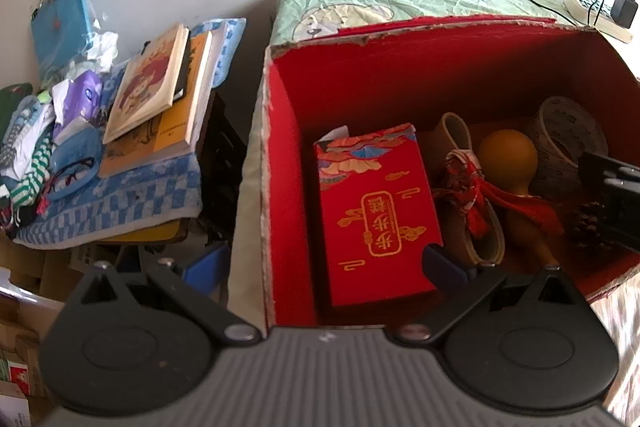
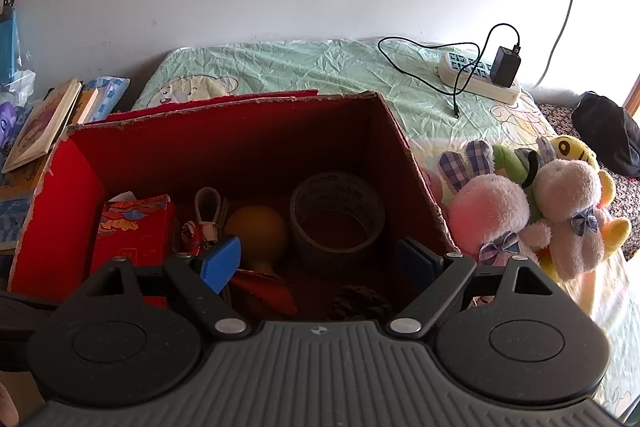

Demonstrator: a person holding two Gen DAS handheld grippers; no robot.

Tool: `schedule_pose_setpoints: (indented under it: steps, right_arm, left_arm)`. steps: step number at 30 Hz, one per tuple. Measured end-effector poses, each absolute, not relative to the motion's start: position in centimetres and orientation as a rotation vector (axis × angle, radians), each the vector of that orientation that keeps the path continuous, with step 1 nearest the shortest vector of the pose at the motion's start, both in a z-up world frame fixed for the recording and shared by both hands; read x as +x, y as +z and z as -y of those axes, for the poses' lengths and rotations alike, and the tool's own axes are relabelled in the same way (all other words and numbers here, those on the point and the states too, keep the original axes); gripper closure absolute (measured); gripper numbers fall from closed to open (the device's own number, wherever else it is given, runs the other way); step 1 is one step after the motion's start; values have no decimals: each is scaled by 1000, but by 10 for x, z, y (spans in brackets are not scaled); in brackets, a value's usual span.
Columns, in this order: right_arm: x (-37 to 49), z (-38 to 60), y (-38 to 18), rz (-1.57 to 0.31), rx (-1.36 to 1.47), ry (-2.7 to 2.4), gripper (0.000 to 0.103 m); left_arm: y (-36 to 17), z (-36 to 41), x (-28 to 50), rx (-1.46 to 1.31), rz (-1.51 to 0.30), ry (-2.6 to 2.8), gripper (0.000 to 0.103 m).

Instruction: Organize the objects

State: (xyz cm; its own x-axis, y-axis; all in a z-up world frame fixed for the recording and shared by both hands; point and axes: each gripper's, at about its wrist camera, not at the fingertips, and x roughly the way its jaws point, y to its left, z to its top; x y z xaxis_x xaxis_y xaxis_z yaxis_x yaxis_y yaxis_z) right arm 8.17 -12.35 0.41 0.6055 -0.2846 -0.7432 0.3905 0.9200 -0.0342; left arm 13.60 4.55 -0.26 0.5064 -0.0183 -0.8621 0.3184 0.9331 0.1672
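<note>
Both the left tongs (image 1: 324,263) and right tongs (image 2: 322,259) hang released and empty over the open red cardboard box (image 2: 224,143), where a clumsy descent could snag the red tasselled cord (image 1: 472,187) beside the brown gourd (image 2: 256,227).

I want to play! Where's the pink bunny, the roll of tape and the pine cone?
pink bunny (image 2: 490,211), right wrist view, on its fluffy head.
roll of tape (image 2: 337,213), right wrist view, on its outer band.
pine cone (image 2: 360,301), right wrist view, on its scales.

red box (image 1: 400,67), gold-lettered packet (image 1: 376,215) (inside), books (image 1: 156,95)
</note>
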Motion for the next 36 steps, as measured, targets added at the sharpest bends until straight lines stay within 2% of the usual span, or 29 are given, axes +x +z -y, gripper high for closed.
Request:
schedule_pose_setpoints:
  steps: [36]
  right_arm:
    - [79, 124, -1, -848, 155, -388, 16]
  left_arm:
    - [2, -45, 131, 321, -988, -215, 2]
